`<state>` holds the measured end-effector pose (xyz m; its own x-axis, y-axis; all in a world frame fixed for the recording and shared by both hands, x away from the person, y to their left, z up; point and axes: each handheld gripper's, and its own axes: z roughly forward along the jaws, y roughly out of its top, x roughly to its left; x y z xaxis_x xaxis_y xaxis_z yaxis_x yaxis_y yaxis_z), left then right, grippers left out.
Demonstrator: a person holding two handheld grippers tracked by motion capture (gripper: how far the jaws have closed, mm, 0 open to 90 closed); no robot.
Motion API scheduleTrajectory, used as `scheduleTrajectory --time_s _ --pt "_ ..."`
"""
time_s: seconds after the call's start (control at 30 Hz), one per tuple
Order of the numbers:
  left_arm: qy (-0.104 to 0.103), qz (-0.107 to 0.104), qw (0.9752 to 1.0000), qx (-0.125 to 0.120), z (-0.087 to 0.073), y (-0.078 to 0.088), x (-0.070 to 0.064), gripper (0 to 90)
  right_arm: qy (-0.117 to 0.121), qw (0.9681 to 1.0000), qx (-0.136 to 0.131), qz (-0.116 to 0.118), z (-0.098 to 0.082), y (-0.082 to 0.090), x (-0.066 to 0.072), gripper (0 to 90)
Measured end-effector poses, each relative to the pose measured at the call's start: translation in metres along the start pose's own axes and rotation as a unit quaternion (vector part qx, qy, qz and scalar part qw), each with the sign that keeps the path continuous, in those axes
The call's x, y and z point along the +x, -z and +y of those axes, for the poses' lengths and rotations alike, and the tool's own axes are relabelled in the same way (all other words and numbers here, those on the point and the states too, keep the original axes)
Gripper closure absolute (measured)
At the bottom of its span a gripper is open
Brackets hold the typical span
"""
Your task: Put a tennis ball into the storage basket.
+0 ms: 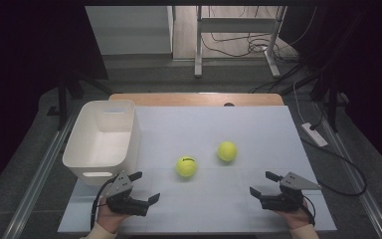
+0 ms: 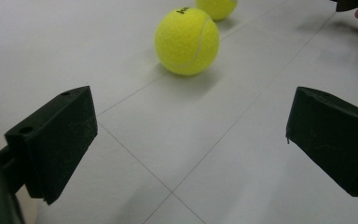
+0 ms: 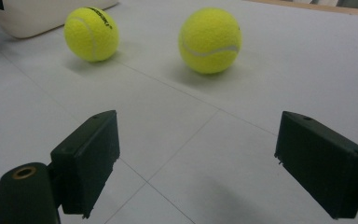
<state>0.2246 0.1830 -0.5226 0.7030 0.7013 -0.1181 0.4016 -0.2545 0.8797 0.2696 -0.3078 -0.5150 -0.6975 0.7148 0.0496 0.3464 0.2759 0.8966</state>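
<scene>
Two yellow tennis balls lie on the white table. The nearer ball (image 1: 186, 167) (image 2: 187, 41) (image 3: 92, 33) sits mid-table, the farther ball (image 1: 227, 151) (image 2: 216, 8) (image 3: 209, 39) up and to its right. My left gripper (image 1: 144, 187) (image 2: 186, 144) hovers near the front left, open and empty, aimed toward the nearer ball. At the front right my right gripper (image 1: 263, 183) (image 3: 200, 163) is open too, nothing between its jaws, both balls ahead of it.
A white plastic bin (image 1: 101, 141) (image 3: 32, 18) stands at the table's left, just behind the left gripper. The table's wooden far edge (image 1: 199, 98) runs behind. Cables (image 1: 328, 164) trail on the floor to the right.
</scene>
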Motion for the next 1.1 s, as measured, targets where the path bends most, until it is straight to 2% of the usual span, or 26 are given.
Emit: scheduleTrajectory --time_s 0.13,0.83,1.1 --pt "0.0 0.007 1.0 -0.002 0.0 0.001 0.0 2.7 0.002 1.0 0.001 0.003 0.0 -0.001 0.0 14.1" --pt "0.003 -0.005 1.0 0.003 0.008 -0.001 -0.003 2.0 -0.009 0.9999 0.005 0.005 -0.001 -0.001 -0.003 14.2" --pt "0.001 -0.001 1.0 0.009 0.014 -0.003 -0.007 1.9 -0.006 0.9999 0.008 0.006 -0.002 -0.002 -0.002 14.2"
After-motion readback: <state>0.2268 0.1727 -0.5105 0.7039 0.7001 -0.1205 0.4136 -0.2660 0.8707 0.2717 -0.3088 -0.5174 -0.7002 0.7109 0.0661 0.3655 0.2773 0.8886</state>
